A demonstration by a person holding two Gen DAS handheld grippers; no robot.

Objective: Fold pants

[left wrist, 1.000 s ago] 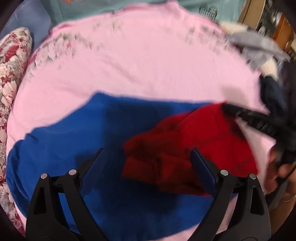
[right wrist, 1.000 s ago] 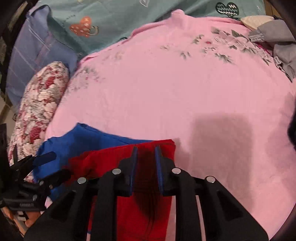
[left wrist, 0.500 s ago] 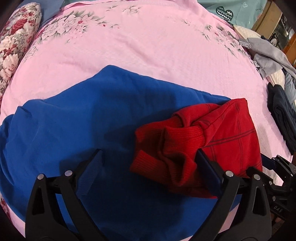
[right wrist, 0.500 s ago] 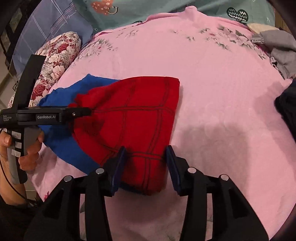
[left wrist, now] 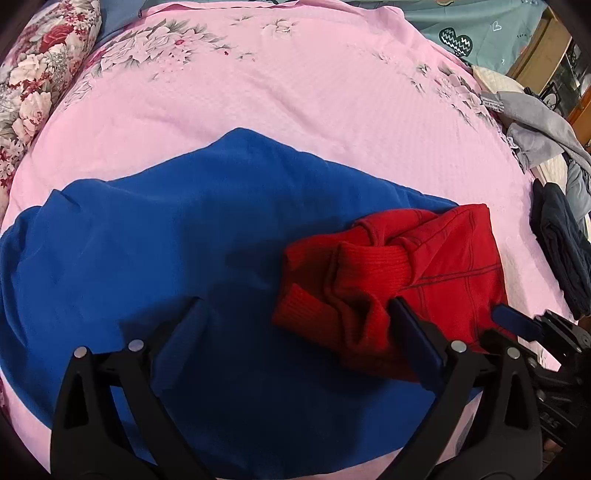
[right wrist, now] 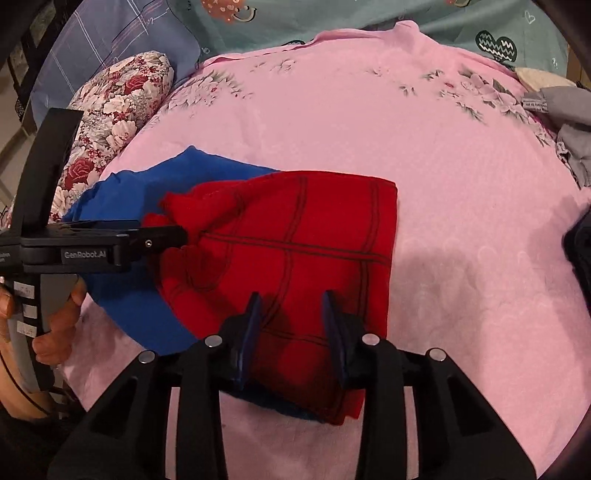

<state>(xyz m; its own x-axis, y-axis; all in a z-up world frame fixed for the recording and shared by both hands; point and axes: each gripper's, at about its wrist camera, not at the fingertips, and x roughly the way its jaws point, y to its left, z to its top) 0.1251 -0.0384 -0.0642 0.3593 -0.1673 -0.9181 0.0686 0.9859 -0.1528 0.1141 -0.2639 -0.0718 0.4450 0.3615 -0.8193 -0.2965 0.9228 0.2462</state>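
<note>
On pink floral bedspread (right wrist: 369,129): pants (right wrist: 295,251); pillow (right wrist: 114,103) probably leftward.

Right gripper (right wrist: 291,325) jaws released red pants (right wrist: 295,258), now parted.

Support surface: bed covered by a pink floral-print sheet (right wrist: 424,155). Lying directly on the sheet: blue garment (left wrist: 166,258), spread flat, near edge. Red pants (right wrist: 295,258) lie partly on the blue garment, partly on the sheet. Floral pillow (right wrist: 118,96) at left side. Grey clothing (left wrist: 535,129) and dark folded clothing (left wrist: 561,243) at right edge. Teal patterned fabric (right wrist: 332,18) along the far end.
</note>
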